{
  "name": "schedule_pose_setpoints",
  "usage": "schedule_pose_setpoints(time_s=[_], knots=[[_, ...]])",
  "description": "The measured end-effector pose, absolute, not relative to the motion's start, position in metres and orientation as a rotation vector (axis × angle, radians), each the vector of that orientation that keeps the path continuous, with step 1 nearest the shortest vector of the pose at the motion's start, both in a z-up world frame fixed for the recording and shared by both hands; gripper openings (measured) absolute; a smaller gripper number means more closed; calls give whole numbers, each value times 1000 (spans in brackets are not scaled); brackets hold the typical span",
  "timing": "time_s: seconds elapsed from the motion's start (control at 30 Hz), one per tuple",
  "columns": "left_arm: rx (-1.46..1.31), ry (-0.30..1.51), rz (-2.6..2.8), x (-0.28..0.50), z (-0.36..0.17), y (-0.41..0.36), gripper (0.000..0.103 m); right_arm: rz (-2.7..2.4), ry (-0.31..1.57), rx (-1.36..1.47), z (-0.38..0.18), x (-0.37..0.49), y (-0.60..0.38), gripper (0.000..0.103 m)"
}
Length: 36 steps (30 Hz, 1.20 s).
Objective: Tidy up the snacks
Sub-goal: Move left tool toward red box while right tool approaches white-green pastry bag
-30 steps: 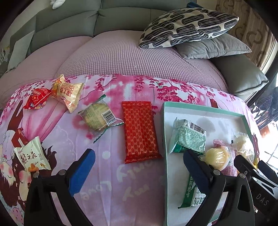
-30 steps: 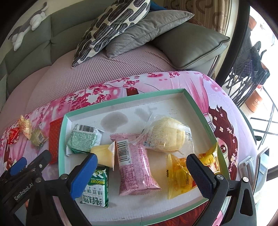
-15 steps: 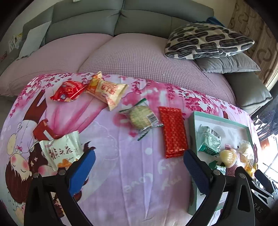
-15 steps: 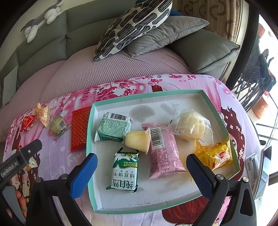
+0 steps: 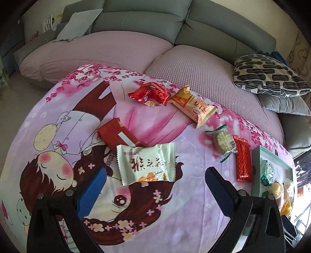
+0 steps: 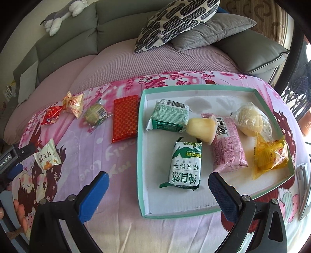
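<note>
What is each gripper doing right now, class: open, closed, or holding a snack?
Left gripper: open, holding nothing, above the pale green snack packet.
Right gripper: open, holding nothing, near the teal tray.

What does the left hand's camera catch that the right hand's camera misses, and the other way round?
Only the left wrist view shows the dark red packet tucked partly under the pale green packet.

Only the right wrist view shows the whole tray, including the green biscuit pack, the pink packet and a plush toy on the sofa.

Both show the flat red wrapper, the round cake and the patterned pillow.
</note>
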State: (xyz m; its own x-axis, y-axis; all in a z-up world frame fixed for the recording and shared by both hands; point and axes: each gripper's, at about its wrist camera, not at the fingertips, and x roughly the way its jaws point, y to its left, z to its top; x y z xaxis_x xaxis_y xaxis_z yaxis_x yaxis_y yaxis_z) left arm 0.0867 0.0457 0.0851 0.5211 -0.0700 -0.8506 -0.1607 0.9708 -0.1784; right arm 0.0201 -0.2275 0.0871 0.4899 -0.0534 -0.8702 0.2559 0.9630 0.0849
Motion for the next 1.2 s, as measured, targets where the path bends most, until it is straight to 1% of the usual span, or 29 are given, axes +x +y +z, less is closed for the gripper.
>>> schedule_pose_setpoints(time_s=[0.23, 0.4, 0.63, 1.2], knots=[[-294, 1020, 58, 82, 79, 70, 101, -144, 1023, 203, 86, 24, -213, 103], [-292, 1040, 64, 88, 72, 70, 101, -125, 1026, 186, 83, 28, -208, 103], [-399, 1049, 14, 98, 62, 77, 101, -99, 1016, 183, 82, 35, -199, 103], [-469, 1098, 25, 110, 48, 107, 101, 75, 981, 184, 78, 62, -143, 103]])
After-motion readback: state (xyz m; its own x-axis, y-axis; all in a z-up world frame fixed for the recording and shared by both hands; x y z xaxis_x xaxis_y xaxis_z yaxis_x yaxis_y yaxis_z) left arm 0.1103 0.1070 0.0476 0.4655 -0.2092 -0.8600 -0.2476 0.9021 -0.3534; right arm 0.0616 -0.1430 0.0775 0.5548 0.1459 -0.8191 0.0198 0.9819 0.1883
